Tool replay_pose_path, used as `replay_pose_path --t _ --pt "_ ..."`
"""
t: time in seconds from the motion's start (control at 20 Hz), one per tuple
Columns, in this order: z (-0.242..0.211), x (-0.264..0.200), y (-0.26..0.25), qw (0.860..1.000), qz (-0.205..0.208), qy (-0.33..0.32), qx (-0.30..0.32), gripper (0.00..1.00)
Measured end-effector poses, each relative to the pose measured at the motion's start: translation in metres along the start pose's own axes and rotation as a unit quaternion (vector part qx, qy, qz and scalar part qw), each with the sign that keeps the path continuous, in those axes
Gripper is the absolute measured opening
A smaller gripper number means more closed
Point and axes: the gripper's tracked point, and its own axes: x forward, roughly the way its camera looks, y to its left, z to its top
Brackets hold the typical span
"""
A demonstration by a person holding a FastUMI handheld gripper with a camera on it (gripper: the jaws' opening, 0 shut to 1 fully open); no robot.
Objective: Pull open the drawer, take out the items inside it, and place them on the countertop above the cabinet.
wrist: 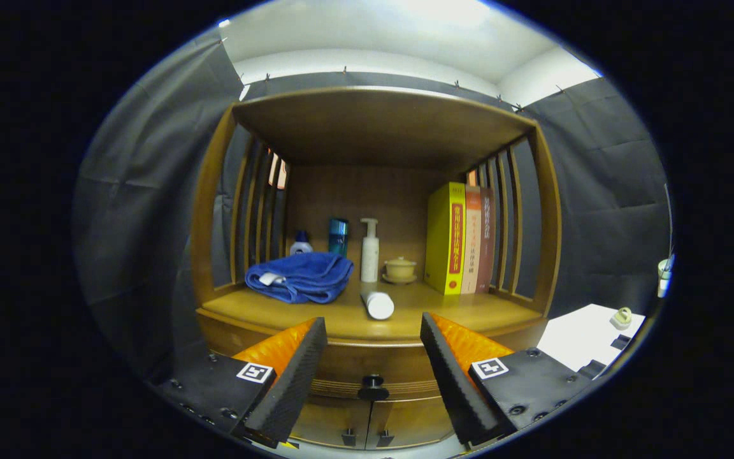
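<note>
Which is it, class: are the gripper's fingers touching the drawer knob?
Apart. The gripper view shows the open gripper with the drawer knob between the fingers, clear wood on either side.

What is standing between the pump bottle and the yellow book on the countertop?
In the claw view, a small lidded cup on a saucer stands between the pump bottle and the yellow book. The open claw is ahead of the drawer knob.

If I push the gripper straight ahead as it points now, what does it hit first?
Most likely the drawer front of the wooden cabinet: the open gripper frames its dark knob between the fingers. The white tube lying on the countertop sits higher and further back. Depth is hard to judge here.
</note>
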Motion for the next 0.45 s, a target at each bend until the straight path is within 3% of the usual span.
replay_pose_path --t 0.45 --pt "0.105 -0.057 -0.030 0.997 -0.005 -0.062 0.053 0.98"
